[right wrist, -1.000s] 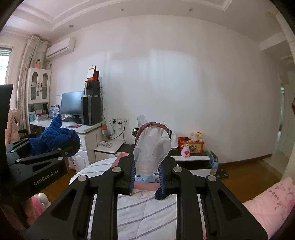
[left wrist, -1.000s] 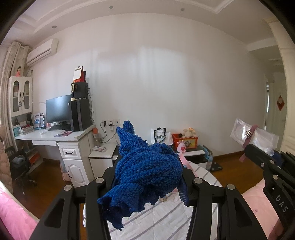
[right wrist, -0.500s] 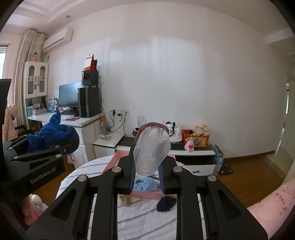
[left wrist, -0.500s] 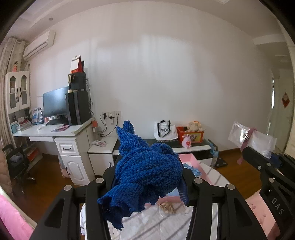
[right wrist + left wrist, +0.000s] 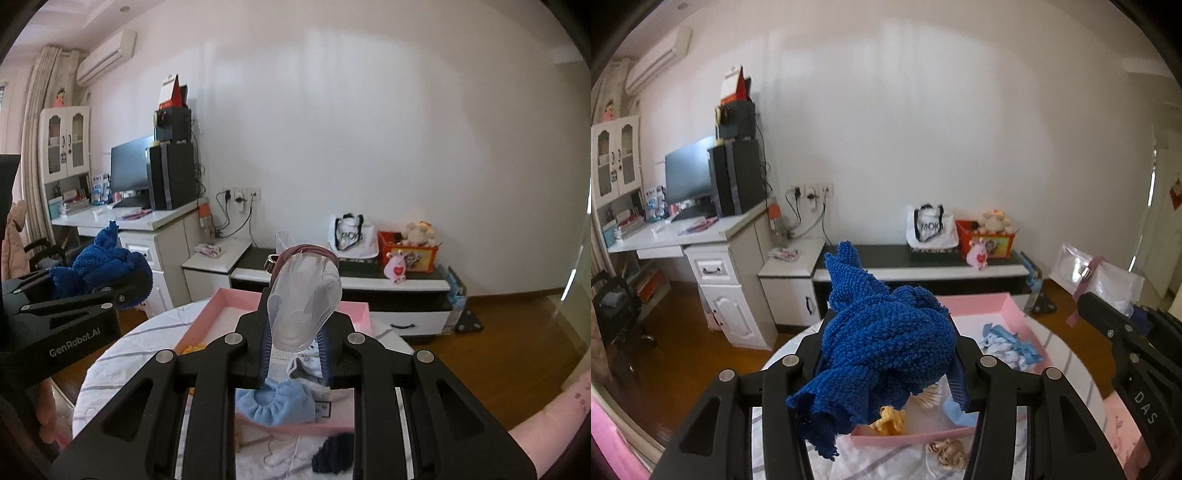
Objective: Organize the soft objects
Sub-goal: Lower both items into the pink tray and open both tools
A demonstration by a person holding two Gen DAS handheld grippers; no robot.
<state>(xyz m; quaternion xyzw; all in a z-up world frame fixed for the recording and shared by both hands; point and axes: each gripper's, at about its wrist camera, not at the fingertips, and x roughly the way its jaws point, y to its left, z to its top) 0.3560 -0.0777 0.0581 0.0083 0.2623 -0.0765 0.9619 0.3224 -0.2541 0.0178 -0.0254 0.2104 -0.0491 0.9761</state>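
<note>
A bunched blue knitted cloth (image 5: 886, 343) fills my left gripper (image 5: 886, 358), whose pads are shut on it; the cloth's tail hangs over the near rim of a pink tray (image 5: 1015, 306). My right gripper (image 5: 295, 347) is shut on a clear plastic pouch (image 5: 303, 295) with a maroon band, held above the same pink tray (image 5: 229, 295). In the tray lie a light blue fabric piece (image 5: 275, 404), a yellow item (image 5: 890, 417) and a printed cloth (image 5: 1004, 343). In the right wrist view the left gripper and its blue knitted cloth (image 5: 103, 266) show at the left.
The tray rests on a round table with a striped cover (image 5: 122, 354). A dark navy knit piece (image 5: 332, 450) and a beige item (image 5: 947, 450) lie in front of the tray. Behind stand a white desk (image 5: 713, 236) and a low cabinet (image 5: 369, 284). Pink bedding (image 5: 554, 413) is at right.
Both grippers have travelled forward over the round table, each keeping its load. The pink tray, at first mostly hidden, now lies beneath and just ahead of the fingers.
</note>
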